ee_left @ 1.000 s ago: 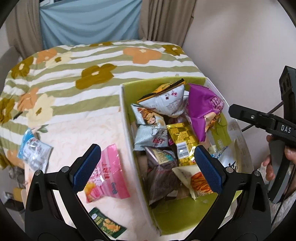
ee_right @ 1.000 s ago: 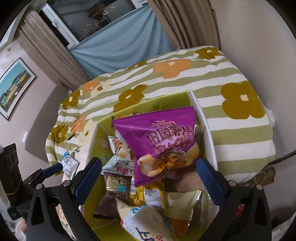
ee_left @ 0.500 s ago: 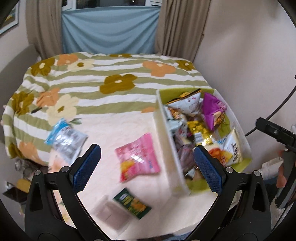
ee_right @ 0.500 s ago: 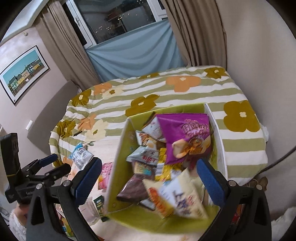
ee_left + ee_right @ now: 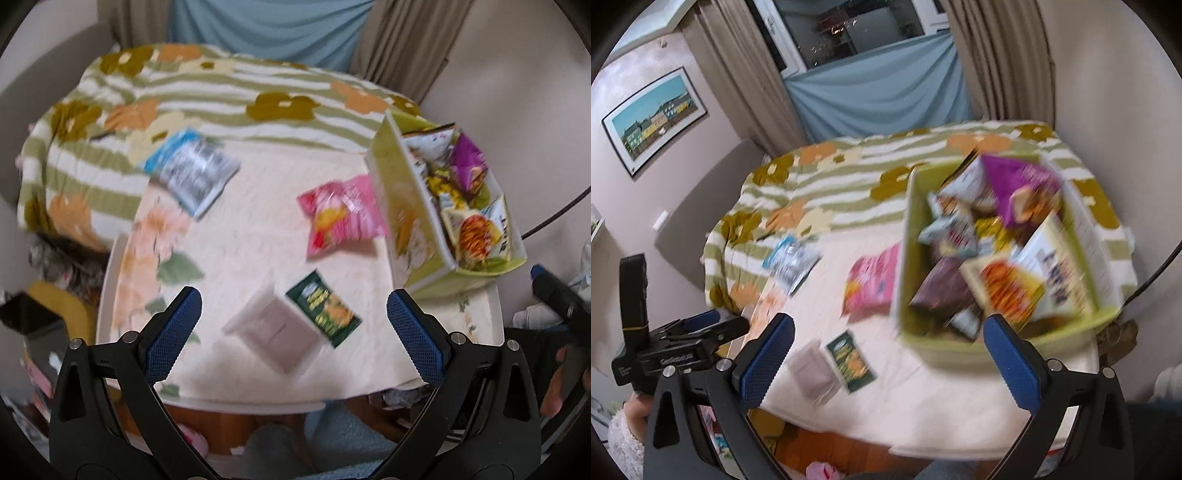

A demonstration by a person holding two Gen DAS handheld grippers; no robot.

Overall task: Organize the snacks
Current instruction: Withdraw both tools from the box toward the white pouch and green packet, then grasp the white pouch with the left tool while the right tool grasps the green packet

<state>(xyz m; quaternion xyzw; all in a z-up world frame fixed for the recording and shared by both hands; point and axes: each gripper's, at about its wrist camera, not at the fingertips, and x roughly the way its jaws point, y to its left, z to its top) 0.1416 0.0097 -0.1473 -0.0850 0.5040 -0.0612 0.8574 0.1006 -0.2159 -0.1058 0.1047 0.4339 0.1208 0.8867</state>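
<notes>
A green box [image 5: 406, 218] [image 5: 945, 350] full of snack bags stands at the table's right side. Loose on the white cloth lie a pink bag [image 5: 341, 218] [image 5: 873, 282], a blue-and-silver bag [image 5: 192, 170] [image 5: 792, 264], a small dark green packet [image 5: 325, 308] [image 5: 851, 362] and a pale flat packet [image 5: 275, 332] [image 5: 812, 373]. My left gripper [image 5: 293, 338] is open, held above the table's near edge with nothing between its fingers. My right gripper [image 5: 888, 360] is also open and empty, back from the box. Both views are blurred by motion.
The table wears a green-striped flowered cloth [image 5: 207, 85] with a white runner on top. A wall [image 5: 517, 92] lies close on the right, curtains [image 5: 879, 96] behind. Clutter sits on the floor at the left [image 5: 55, 306]. A cable [image 5: 1160, 269] hangs by the box.
Both grippers have pulled back and up from the box toward the table's near edge; the whole table now shows. The left view has swung left onto the loose packets. Both grippers stayed open.
</notes>
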